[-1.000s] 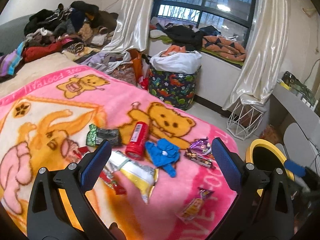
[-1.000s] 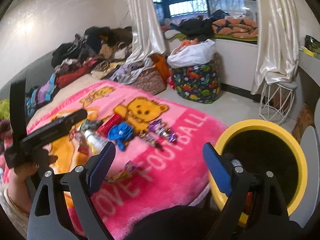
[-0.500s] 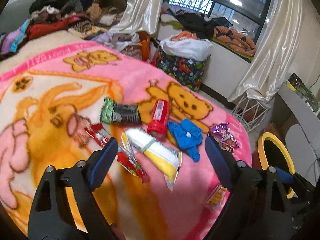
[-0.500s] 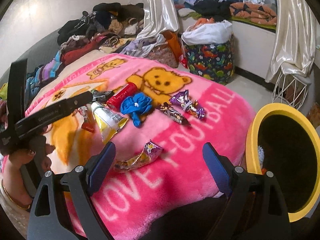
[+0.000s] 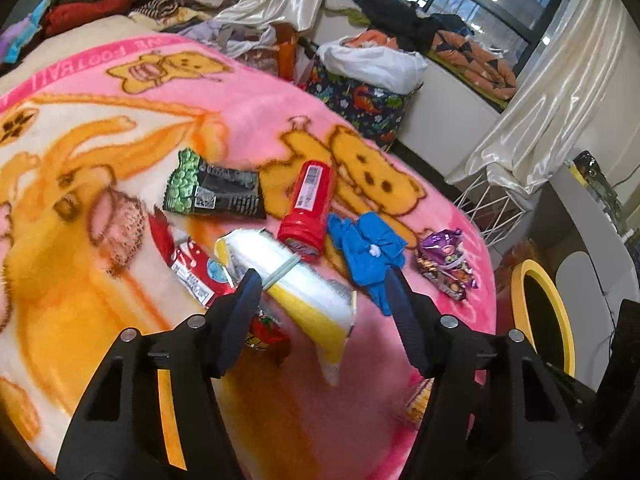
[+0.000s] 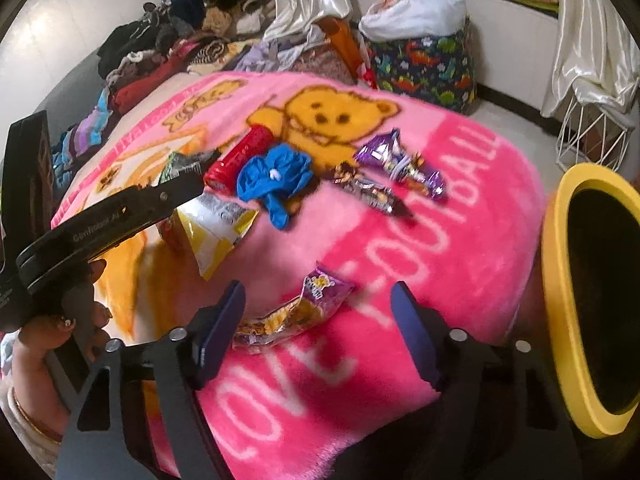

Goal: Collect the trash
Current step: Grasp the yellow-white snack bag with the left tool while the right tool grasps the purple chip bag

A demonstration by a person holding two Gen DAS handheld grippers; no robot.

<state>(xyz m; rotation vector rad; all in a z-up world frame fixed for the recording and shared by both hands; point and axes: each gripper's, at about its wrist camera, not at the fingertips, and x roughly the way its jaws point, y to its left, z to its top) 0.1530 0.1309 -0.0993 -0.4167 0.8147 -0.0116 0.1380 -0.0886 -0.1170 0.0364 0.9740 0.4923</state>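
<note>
While both jaws have just been narrowing, my left hand-held gripper straddles the yellow-white bag on the bed, untouched, for a sideways pinch. My right hand-held gripper brackets the small wrapper, also ungripped. Only its view shows the yellow bin fully.

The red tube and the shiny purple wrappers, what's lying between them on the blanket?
A crumpled blue glove lies between the red plastic tube and the shiny purple wrappers on the pink bear blanket. Both wrist views show it.
</note>
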